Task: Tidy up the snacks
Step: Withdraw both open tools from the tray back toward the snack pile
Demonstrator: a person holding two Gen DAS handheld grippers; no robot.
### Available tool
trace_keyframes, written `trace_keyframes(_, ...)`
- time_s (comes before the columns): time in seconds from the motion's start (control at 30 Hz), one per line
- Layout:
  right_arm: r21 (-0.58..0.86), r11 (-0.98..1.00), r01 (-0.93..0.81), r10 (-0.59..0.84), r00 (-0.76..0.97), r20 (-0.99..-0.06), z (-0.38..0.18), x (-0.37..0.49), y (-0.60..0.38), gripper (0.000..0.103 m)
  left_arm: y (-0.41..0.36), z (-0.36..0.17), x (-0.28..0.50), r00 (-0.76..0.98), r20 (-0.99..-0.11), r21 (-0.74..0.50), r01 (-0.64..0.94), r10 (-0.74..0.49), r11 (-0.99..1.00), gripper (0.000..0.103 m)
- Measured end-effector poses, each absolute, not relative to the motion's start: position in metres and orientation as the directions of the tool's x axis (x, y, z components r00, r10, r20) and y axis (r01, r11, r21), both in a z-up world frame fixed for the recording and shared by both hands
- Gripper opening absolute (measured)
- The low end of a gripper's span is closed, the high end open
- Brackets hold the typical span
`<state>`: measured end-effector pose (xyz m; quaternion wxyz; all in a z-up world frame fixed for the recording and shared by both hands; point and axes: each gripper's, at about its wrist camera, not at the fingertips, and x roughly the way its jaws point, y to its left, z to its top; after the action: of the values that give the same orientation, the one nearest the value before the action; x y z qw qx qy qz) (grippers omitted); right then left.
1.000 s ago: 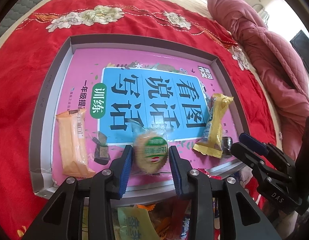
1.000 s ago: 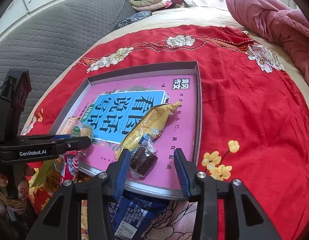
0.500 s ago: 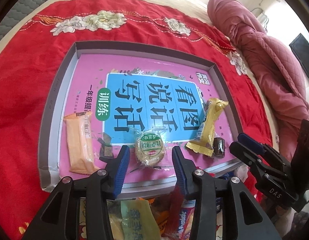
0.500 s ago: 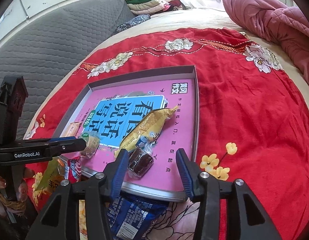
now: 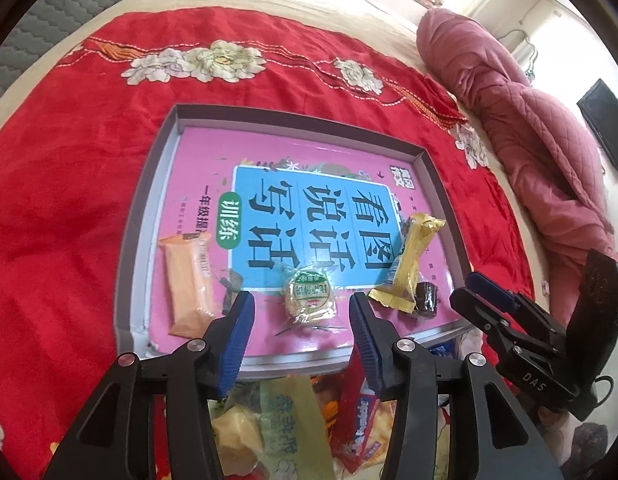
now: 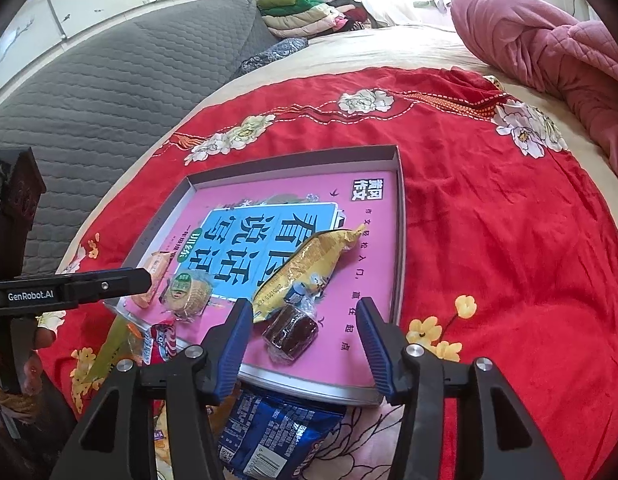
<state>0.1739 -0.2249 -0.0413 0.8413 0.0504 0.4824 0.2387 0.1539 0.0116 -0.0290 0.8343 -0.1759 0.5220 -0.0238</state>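
- The left gripper point(image 5: 301, 314) is opening, its blue pads apart on both sides of the round cookie point(image 5: 308, 293), not pressing it.
- The right gripper point(image 6: 305, 320) is opening too, with the dark brown candy point(image 6: 289, 330) lying loose between.
- Both snacks lie low in the pink tray point(image 5: 157, 216), by the yellow packet point(image 5: 405, 266) and orange packet point(image 5: 187, 284).

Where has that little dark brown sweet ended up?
The dark brown sweet lies in the shallow tray, near its front rim, just below the yellow packet. It sits between the right gripper fingers, whose jaws are opening and not touching it.
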Motion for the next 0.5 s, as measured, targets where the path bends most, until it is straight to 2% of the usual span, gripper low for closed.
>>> trace_keyframes(0.5, 0.311, 0.868, -0.387, 0.469, 0.432, -0.770, -0.034, 0.170, -0.220, 0.056, 0.029, -0.009, 0.132, 0.488, -0.848, -0.319, -0.155, -0.209, 0.935, 0.051)
